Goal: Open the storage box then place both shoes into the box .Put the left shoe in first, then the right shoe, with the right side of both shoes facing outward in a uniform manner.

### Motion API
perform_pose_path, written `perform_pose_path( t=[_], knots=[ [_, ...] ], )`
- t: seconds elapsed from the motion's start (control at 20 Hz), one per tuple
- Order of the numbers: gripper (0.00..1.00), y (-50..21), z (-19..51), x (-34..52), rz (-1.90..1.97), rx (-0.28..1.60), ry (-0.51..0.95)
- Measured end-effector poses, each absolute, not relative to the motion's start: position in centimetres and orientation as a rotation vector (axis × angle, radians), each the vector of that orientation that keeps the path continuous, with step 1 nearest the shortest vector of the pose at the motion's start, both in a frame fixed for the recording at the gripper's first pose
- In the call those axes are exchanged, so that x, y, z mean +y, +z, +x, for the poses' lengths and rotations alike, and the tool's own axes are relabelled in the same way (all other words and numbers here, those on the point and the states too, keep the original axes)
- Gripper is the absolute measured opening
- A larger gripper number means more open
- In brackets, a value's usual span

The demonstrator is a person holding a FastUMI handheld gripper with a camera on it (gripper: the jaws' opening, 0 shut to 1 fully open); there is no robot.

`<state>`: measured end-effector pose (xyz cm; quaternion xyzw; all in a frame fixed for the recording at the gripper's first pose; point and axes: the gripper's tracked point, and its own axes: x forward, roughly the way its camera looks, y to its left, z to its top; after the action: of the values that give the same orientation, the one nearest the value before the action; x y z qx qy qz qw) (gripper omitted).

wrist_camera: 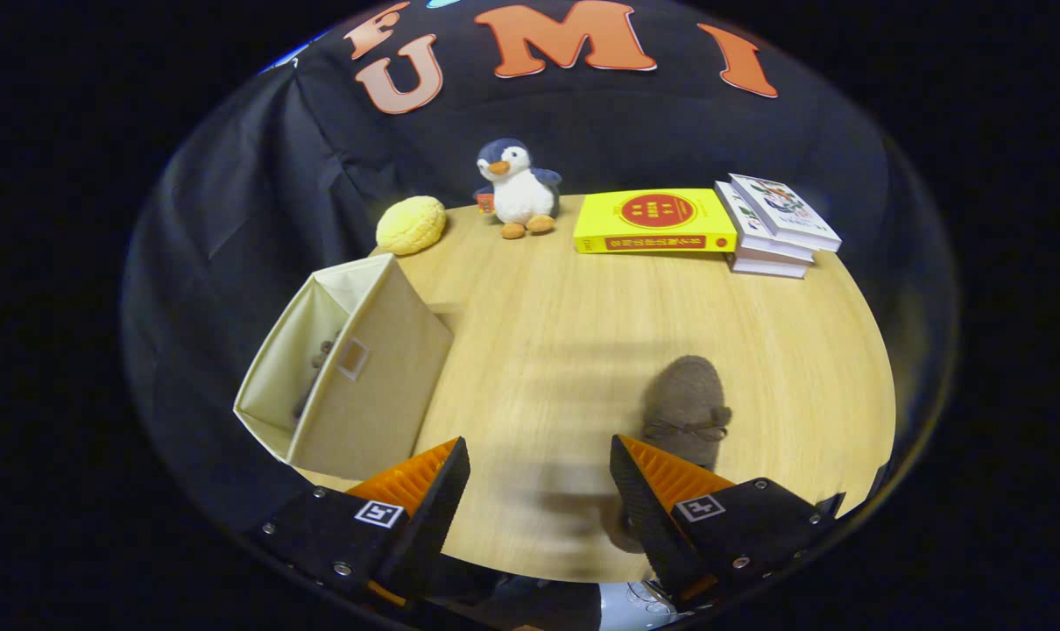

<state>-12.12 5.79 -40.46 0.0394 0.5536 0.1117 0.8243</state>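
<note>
A: What is the gripper (539, 491) doing?

B: Its two fingers are wide apart. Nothing is held between them. Only bare table (565, 333) shows in the gap.

A: Where is the box (355, 377)?

B: It sits on the table, ahead of the left finger and a bit off to that side. It is a cream cloth box. Its top is open. One corner points toward the middle of the table.

A: Is a shoe in it?

B: Something dark (318, 368) shows inside, low against the near wall. It looks like a brown fuzzy shoe, but I see only a small bit, so I can't be sure.

A: And the other shoe (686, 407)?

B: It is brown and fuzzy, with a little bow. It lies on the table just ahead of the right finger. The finger hides its near end. I can't tell if they touch. The shoe is a bit blurry.

A: What is at the back?

B: A yellow round bun (411, 225) is beyond the box. Next comes a toy penguin (514, 188), standing up. Then a yellow book (654, 221) lies flat. Beside it is a stack of books (775, 226). All sit along the far edge, well apart from the fingers.
</note>
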Motion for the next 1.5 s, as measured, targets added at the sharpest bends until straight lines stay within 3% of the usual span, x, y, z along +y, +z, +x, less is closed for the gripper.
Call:
perform_pose_path(
  t=[0.3,0.6,0.85,1.0,1.1,1.15,1.25,1.5],
  knots=[
    [0.94,-44.7,-12.9,-2.2,0.022,1.183,0.155],
    [0.82,-50.2,-11.8,-5.0,0.010,1.139,0.107],
    [0.62,-51.8,-9.3,-6.2,-0.039,1.041,0.045],
    [0.45,-52.2,-8.8,-6.3,-0.035,1.015,0.012],
    [0.30,-52.5,-8.8,-6.2,0.004,1.010,-0.011],
    [0.18,-52.5,-8.9,-6.1,0.028,1.008,-0.026],
    [0.09,-52.5,-9.2,-5.9,0.072,1.020,-0.048],
    [0.05,-51.2,-9.3,-6.5,0.076,1.039,-0.111]
  ],
)
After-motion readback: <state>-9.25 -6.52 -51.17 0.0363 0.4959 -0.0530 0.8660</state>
